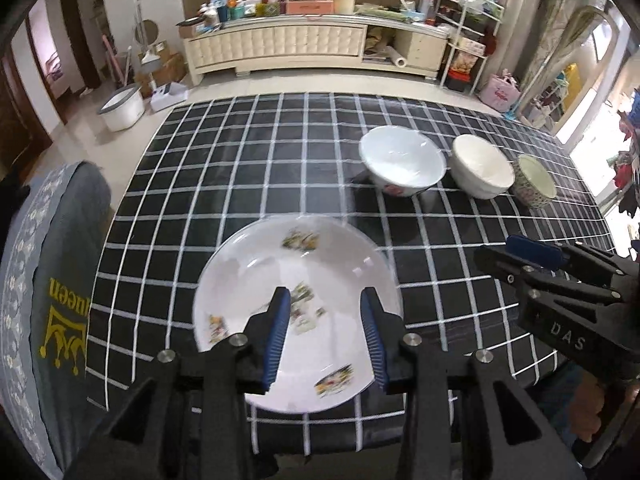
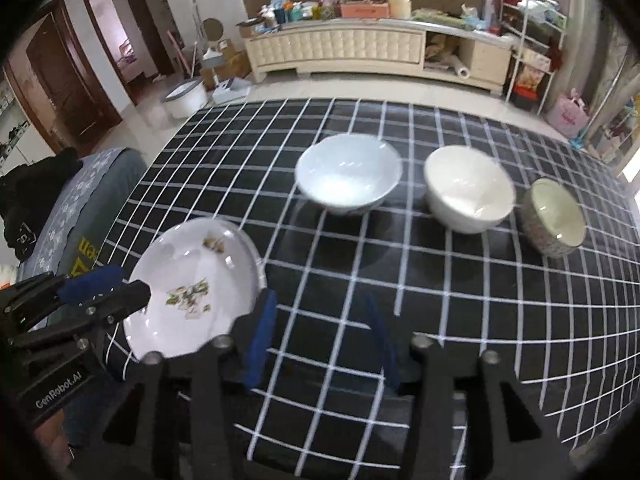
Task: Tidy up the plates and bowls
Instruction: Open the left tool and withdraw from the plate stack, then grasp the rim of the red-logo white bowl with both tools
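Observation:
A white plate with flower prints (image 1: 296, 312) lies near the table's front edge; it also shows at the left of the right wrist view (image 2: 192, 288). My left gripper (image 1: 325, 334) is open and empty, just above the plate. Three bowls stand in a row further back: a white bowl with a flower mark (image 1: 402, 166) (image 2: 348, 174), a plain white bowl (image 1: 482, 166) (image 2: 468, 188), and a small patterned bowl (image 1: 534, 180) (image 2: 554, 216). My right gripper (image 2: 322, 340) is open and empty over bare cloth, to the right of the plate.
The table carries a black cloth with white grid lines (image 1: 224, 184). A grey cushioned seat (image 1: 48, 280) stands at the table's left. A cluttered cream sideboard (image 1: 312, 40) and a wire shelf (image 1: 468, 40) stand along the far wall. A white bucket (image 1: 122, 106) is on the floor.

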Demonstrator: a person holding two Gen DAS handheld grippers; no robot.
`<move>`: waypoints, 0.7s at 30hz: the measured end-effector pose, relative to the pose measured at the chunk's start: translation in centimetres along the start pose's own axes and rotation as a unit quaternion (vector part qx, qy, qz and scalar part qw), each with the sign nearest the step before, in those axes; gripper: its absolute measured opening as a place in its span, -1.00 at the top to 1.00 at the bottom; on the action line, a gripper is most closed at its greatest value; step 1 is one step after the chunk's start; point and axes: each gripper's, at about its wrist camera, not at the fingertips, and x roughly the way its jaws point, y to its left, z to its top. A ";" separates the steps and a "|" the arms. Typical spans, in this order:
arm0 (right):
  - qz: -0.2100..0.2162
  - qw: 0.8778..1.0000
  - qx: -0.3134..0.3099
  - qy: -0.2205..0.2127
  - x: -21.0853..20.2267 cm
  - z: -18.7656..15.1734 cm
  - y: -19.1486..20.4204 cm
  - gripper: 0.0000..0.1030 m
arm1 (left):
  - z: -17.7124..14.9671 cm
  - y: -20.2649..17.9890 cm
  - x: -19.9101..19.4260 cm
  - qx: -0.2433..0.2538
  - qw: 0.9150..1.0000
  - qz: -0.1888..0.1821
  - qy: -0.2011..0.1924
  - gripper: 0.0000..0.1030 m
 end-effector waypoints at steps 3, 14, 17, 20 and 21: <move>-0.001 1.000 0.009 -0.015 -0.6 0.8 -1.4 -0.11 | 1.5 -1.6 0.3 0.016 1.000 0.005 -0.003 0.34; 0.017 1.000 0.013 -0.023 0.1 4.1 -4.6 -0.12 | 6.4 -4.2 1.4 0.047 0.999 -0.006 -0.001 0.22; 0.019 1.000 0.016 -0.010 0.5 5.0 -4.9 -0.12 | 7.9 -4.3 2.2 0.050 0.999 -0.009 0.010 0.22; 0.011 1.000 0.006 0.002 1.1 6.2 -4.8 -0.12 | 8.9 -4.4 3.0 0.056 0.998 -0.005 0.016 0.22; 0.005 1.000 0.002 0.002 1.2 6.5 -4.8 -0.12 | 9.3 -4.5 3.5 0.059 0.998 0.001 0.020 0.22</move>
